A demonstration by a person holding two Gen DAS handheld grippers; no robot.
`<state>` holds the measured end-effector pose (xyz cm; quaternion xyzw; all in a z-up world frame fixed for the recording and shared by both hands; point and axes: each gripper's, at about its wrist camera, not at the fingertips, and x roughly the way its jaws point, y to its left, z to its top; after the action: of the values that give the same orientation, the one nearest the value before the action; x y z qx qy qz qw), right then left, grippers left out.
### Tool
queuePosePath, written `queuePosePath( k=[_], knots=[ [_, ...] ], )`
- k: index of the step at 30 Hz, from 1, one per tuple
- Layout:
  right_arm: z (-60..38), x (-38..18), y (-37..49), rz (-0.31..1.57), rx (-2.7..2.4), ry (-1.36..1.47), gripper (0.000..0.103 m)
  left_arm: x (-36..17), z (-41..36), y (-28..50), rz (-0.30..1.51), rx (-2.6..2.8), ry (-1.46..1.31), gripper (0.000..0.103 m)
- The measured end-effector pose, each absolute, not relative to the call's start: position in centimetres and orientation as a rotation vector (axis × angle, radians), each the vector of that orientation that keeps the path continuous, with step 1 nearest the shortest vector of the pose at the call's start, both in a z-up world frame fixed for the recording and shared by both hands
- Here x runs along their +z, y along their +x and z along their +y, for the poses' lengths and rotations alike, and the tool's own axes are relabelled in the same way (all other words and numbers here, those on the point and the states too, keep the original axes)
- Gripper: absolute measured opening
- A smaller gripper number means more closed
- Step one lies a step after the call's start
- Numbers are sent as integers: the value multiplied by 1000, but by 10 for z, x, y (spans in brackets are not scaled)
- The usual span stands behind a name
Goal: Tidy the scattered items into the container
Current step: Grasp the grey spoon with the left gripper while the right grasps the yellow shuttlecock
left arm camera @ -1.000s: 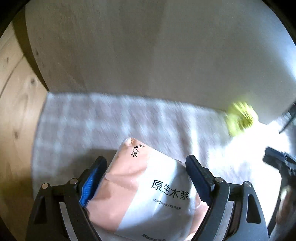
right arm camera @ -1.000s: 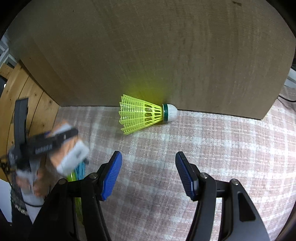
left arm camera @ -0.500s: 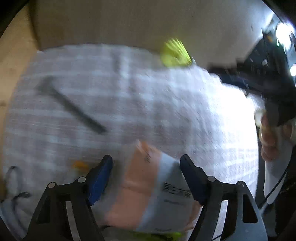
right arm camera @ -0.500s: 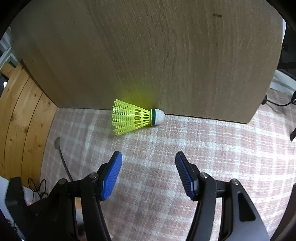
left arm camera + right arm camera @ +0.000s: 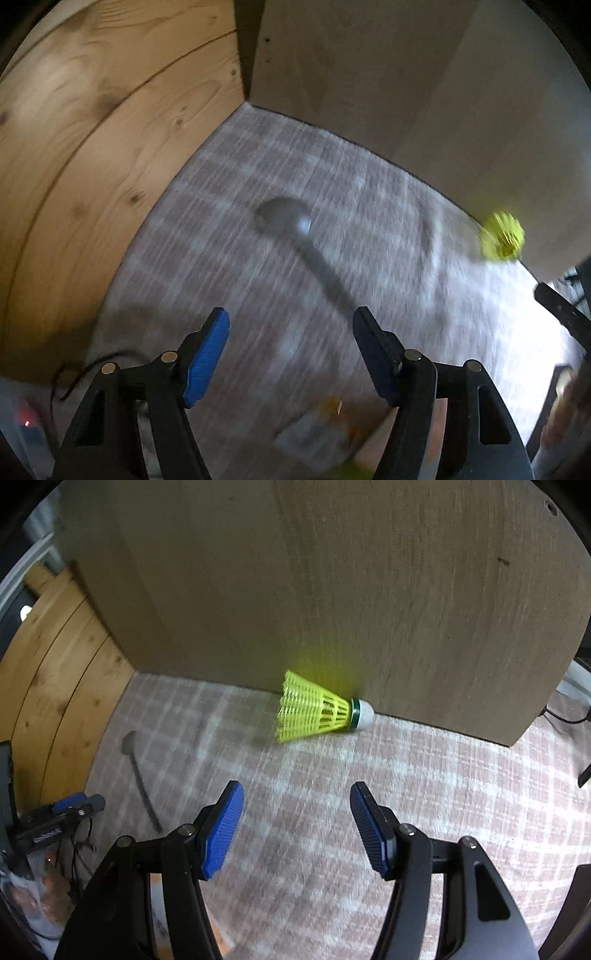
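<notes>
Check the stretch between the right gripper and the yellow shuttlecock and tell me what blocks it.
Nothing visible does. The right gripper is open and empty, and only bare checked cloth lies between it and the shuttlecock, which rests against the wooden board. The spoon lies off to the left.

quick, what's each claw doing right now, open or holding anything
Left claw: open, holding nothing, above the spoon.
Right claw: open, holding nothing, facing the yellow shuttlecock.
</notes>
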<state>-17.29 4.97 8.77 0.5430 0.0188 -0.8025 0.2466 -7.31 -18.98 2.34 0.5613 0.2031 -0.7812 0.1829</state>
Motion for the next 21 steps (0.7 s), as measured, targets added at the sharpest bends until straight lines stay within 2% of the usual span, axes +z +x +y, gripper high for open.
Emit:
queuePosePath(
  k=[5, 11, 13, 16, 18, 19, 21],
  knots=[
    [38, 90, -184, 0, -2277, 1527, 59, -7, -193, -105, 626, -2135, 1624, 67],
    [12, 76, -202, 73, -2369, 1567, 59, -13, -195, -125, 605, -2124, 1602, 69],
    [5, 71, -204, 102, -2392, 1573, 59, -15, -194, -131, 548, -2123, 1602, 68],
    [3, 65, -207, 135, -2434, 1575, 59, -16, -195, -132, 481, -2114, 1583, 58],
    [11, 60, -209, 95, -2428, 1593, 59, -16, -199, -129, 483, -2110, 1568, 41],
    [15, 59, -210, 76, -2422, 1598, 59, -15, -201, -127, 488, -2110, 1565, 38],
    [25, 57, -210, 49, -2425, 1605, 59, -16, -206, -124, 490, -2107, 1563, 25]
  ],
)
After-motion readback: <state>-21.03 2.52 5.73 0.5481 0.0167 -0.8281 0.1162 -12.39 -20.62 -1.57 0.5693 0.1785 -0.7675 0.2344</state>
